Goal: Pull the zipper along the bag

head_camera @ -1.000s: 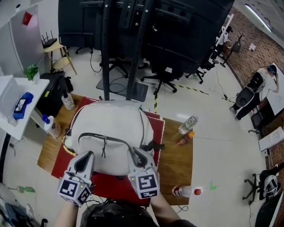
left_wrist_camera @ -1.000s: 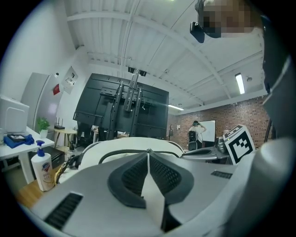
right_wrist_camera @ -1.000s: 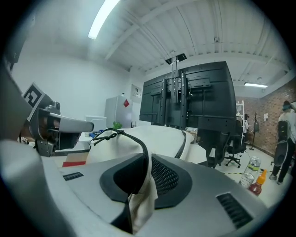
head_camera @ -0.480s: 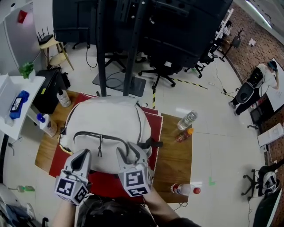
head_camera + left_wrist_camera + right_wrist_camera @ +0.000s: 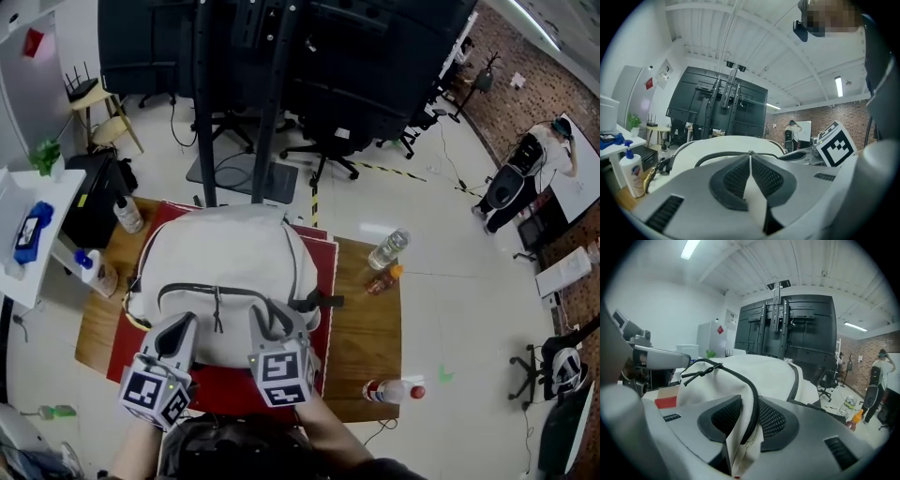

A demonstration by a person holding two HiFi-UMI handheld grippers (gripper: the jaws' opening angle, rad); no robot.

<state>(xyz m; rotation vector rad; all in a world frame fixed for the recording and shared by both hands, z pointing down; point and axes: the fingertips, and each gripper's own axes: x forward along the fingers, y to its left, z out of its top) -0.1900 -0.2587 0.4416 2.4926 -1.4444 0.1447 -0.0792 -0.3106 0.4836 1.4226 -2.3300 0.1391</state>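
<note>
**A:** How is the light?

**B:** Bright and even, all indoor. In the left gripper view a ceiling strip light (image 5: 839, 86) glows white. In the right gripper view another ceiling lamp (image 5: 690, 248) is blown out near the top edge.

**A:** Any shadows?

**B:** Only soft ones. In the head view the pale floor (image 5: 450, 281) carries a mild sheen. The white backpack (image 5: 225, 258) is almost overexposed and shows little surface detail.

**A:** And sharpness?

**B:** The head view is fairly crisp, though straight lines bow toward its edges. Both gripper views are strong fisheye, ringed by black corners. Their nearest foreground is soft, and the far room is clearer.
</note>
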